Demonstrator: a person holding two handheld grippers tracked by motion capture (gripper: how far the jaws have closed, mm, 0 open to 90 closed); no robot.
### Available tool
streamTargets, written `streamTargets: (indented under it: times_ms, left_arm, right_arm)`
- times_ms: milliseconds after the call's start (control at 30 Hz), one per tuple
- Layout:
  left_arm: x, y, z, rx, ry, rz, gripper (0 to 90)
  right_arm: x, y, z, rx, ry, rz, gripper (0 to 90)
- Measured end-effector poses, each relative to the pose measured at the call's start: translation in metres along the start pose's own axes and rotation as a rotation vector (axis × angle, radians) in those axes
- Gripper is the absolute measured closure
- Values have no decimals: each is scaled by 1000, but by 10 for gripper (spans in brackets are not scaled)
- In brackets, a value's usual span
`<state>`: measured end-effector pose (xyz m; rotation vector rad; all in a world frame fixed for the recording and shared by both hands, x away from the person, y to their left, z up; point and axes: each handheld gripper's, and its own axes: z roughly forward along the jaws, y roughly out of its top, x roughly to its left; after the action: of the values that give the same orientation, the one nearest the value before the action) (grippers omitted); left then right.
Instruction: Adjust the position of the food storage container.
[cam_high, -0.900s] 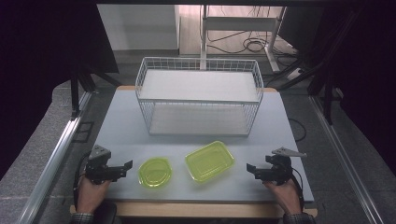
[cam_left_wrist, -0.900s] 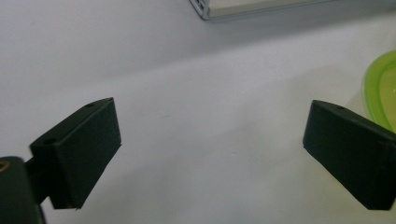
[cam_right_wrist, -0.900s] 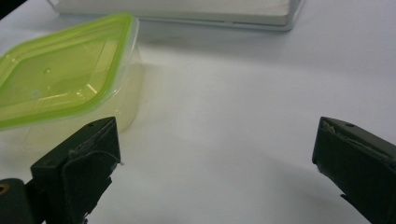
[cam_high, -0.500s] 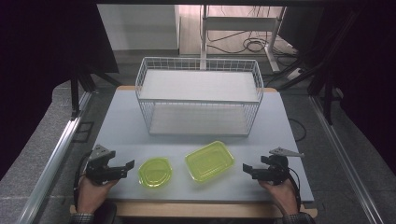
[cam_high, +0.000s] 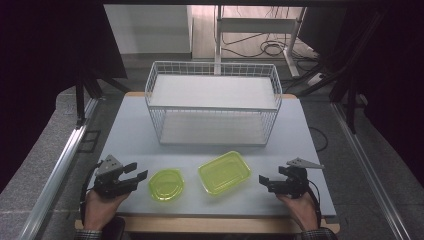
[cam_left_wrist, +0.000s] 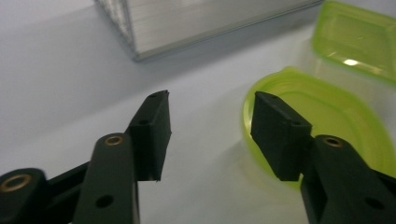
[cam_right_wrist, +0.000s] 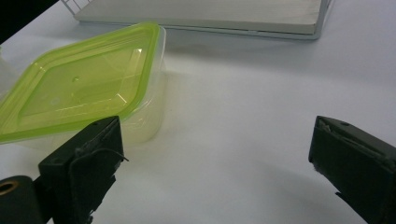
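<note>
Now the grey table (cam_high: 130, 135) carries three things: a white wire basket (cam_high: 212, 107) toward the far side, and near the front edge two containers with yellow-green lids — a round container (cam_high: 166, 184) on the left and a rectangular container (cam_high: 224, 172) just beside it on the right, a narrow strip of table between them. The left gripper (cam_high: 141, 176) is held by the person's left hand (cam_high: 100, 205) at the front left; its jaws stand apart with nothing between them, and their tips are just beside the round container's left rim. In the left gripper view one jaw tip lies in front of the lid's rim, but I cannot tell whether it touches. The right gripper (cam_high: 262, 180), held by the right hand (cam_high: 302, 207) at the front right, also has its jaws spread wide and empty; it points at the rectangular container, with a clear band of bare table between them. In the right gripper view the rectangular container (cam_right_wrist: 88, 84) sits beside the left jaw, and the table ahead is open up to the basket's bottom edge. Between the basket and the two containers runs a free strip of table, and the basket is well apart from both grippers. The wooden front edge of the table (cam_high: 210, 224) is close behind both hands. No brand, label or readable writing is visible on the lids or the basket.
</note>
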<state>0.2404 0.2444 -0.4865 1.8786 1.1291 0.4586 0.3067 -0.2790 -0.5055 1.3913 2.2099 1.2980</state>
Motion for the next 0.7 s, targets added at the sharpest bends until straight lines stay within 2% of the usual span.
streamTargets:
  times_ms: [100, 267, 367, 700]
  left_arm:
    - [-11, 5, -1, -10, -25, 38, 527]
    - [-22, 11, 1, 1, -68, 68, 629]
    - [-30, 15, 1, 2, -104, 79, 637]
    - [-60, 26, 6, 30, -137, 156, 619]
  right_arm:
    - [2, 0, 0, 4, -3, -19, 55]
    - [5, 0, 0, 13, -22, -64, 74]
    - [5, 0, 1, 13, -30, -68, 74]
    - [6, -1, 2, 27, -39, -83, 73]
